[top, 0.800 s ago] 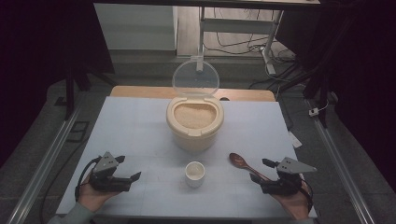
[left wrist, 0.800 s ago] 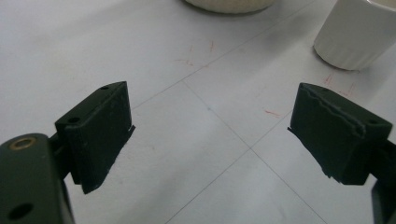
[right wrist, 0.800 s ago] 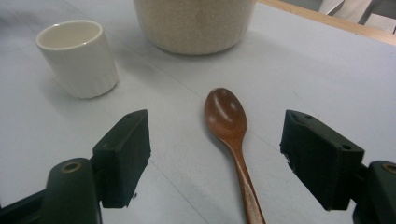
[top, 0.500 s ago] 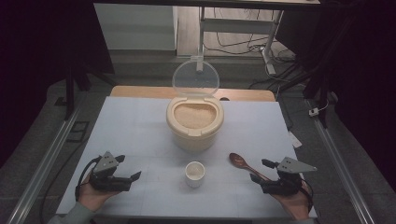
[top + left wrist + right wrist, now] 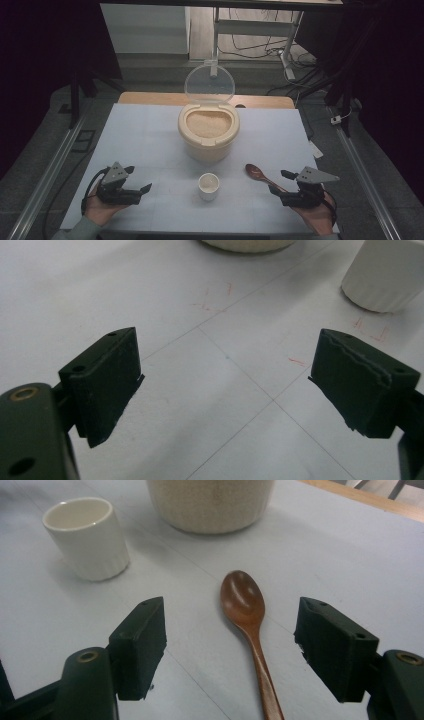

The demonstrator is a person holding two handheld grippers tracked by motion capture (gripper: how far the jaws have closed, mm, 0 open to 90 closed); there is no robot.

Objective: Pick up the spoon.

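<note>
A cream container [image 5: 208,131] full of rice stands mid-table, its clear lid [image 5: 209,84] tipped up behind it. In front of it sits a small white cup [image 5: 208,186] [image 5: 86,536] [image 5: 387,271]. A brown wooden spoon [image 5: 262,177] [image 5: 248,618] lies to the cup's right, bowl toward the container. My right gripper [image 5: 283,186] [image 5: 230,645] rests open at the front right, the spoon's handle running between its jaws without touching them. My left gripper [image 5: 139,180] [image 5: 225,382] is open at the front left over bare table.
The white table sheet [image 5: 145,140] carries thin grid lines and small red marks. A wooden strip [image 5: 150,98] edges its far side. Metal rails [image 5: 50,170] run along both sides, and cables lie on the floor beyond.
</note>
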